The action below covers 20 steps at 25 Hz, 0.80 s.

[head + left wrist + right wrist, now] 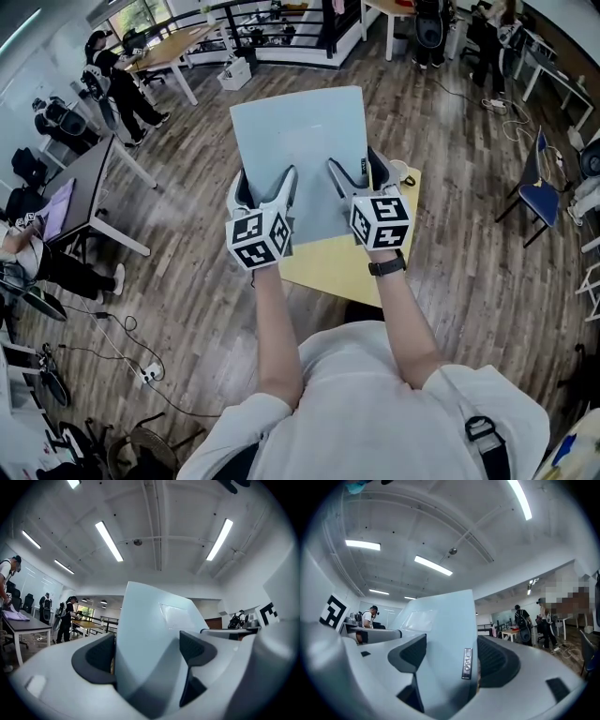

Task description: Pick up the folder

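"Pinching what, those fingers?"
"Both pairs are closed on the folder (300, 141), at its near edge: left gripper (265, 187) and right gripper (359, 178), one per side."
"Handling?"
"Likely light, stiff, slick. Two edge holds suit it."
"Where?"
"Raised over the yellow counter (328, 267), long axis pointing away from the person, far edge tilted up."

One pale blue folder (300, 141) was in view. There were two tongs, the left tongs (267, 178) and the right tongs (354, 161), and two marker cubes (258, 239), one on each. One yellow bench (328, 272) showed below, one black wristwatch (386, 266) on the right wrist, and one blue chair (542, 195) at the right.
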Available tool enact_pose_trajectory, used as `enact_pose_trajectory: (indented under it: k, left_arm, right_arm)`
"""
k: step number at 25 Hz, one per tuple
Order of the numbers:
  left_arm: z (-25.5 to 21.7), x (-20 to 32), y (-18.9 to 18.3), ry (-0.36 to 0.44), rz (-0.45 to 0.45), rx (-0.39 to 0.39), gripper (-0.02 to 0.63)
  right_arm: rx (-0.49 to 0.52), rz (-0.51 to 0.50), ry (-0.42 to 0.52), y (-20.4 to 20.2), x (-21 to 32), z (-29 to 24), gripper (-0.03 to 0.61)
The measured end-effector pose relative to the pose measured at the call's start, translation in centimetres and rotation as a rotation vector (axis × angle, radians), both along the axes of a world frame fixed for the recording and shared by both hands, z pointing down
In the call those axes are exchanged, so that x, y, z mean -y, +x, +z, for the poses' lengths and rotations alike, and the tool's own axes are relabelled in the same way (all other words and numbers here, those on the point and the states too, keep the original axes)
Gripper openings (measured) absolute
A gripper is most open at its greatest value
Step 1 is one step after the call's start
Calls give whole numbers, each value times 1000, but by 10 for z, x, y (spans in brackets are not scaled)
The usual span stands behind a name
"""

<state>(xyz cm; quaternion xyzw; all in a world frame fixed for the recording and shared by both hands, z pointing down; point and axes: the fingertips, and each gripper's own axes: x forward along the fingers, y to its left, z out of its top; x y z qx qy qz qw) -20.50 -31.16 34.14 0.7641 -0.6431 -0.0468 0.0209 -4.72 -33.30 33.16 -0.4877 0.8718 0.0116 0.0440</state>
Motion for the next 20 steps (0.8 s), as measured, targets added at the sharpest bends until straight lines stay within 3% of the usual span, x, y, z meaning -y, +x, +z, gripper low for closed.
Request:
enact_pose_trajectory:
  k: [8, 20]
  left_arm:
    - [-39, -15, 14, 89, 6, 1, 439]
    - [-49, -20, 15, 104, 12, -3, 439]
  right_arm:
    - [3, 22, 102, 13, -16, -43, 314]
    - [-3, 25, 131, 15, -22, -53, 314]
